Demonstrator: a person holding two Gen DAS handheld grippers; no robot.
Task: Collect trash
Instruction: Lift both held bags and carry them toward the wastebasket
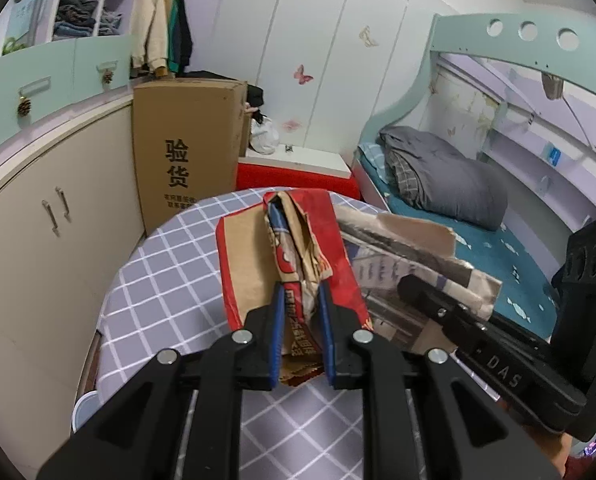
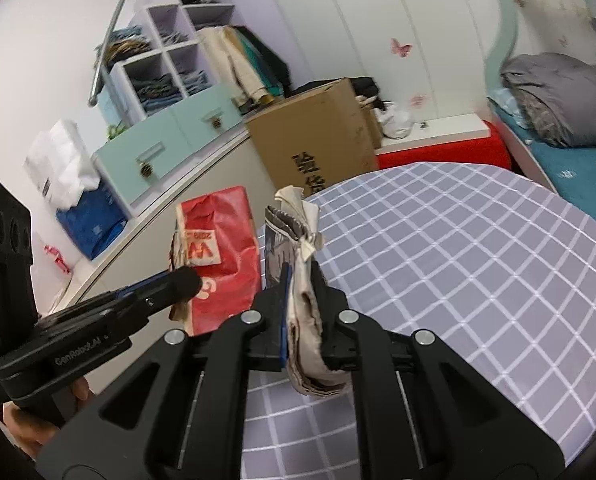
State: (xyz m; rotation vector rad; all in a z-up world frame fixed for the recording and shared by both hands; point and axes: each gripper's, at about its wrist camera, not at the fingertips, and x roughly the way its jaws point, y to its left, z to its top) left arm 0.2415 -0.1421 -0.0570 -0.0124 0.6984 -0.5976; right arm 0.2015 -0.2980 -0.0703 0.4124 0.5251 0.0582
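Left wrist view, frame centre: left gripper clamped on red paper bag above checked table. Right wrist view, centre: right gripper pinching folded newspaper (crumpled).

A crumpled red and brown paper bag with printed lettering is held up, folded lengthwise, above the grey checked desk, and just beside it a folded, creased wad of black-and-white printed newspaper is likewise held up edge-on.
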